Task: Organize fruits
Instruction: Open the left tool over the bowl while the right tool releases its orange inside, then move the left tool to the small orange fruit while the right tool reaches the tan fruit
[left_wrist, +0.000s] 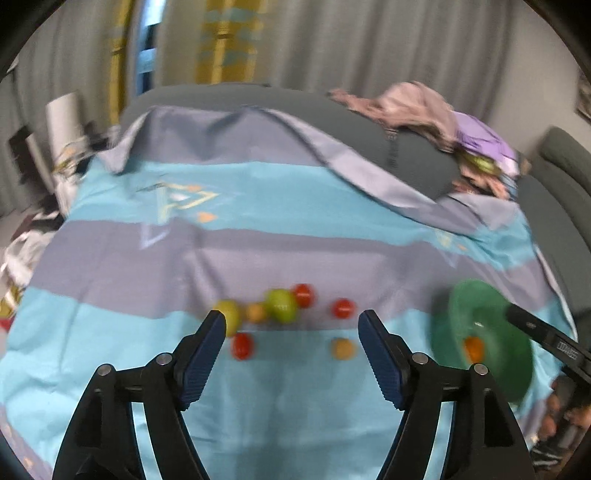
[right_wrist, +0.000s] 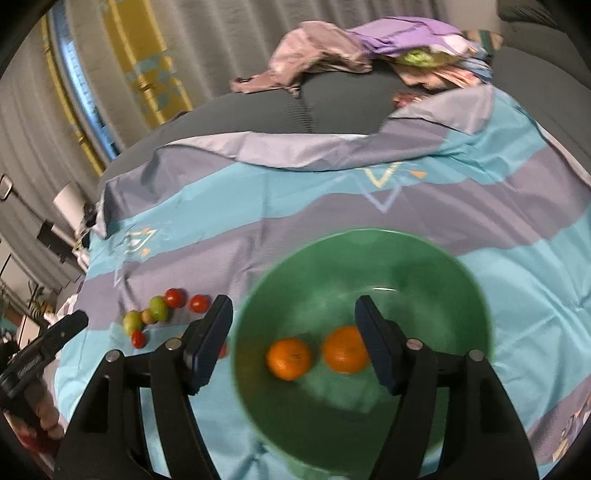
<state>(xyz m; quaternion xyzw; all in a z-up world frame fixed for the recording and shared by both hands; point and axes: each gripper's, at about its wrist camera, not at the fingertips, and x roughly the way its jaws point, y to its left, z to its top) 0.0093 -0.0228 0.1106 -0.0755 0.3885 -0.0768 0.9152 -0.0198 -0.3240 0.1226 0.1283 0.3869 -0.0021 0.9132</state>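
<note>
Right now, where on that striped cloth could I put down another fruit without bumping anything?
The striped cloth lies bare left of the fruit cluster, and beyond it toward the folded edge. The crowded part is the cluster itself, with the green bowl, holding two oranges, close on its right.

Counted | green bowl (right_wrist: 369, 251): one | oranges (right_wrist: 289, 358) in it: two | red tomatoes (left_wrist: 303, 294) on the cloth: three | green fruits (left_wrist: 282, 305): two

Grey pleated curtains (left_wrist: 369, 40) ahead of me, a yellow-patterned curtain panel (left_wrist: 225, 40) beside a strip of blue window light (left_wrist: 146, 62), grey sofa (right_wrist: 332, 107) draped with a blue-and-lilac striped sheet (left_wrist: 110, 258), crumpled clothes (right_wrist: 332, 48) heaped on its back.
</note>
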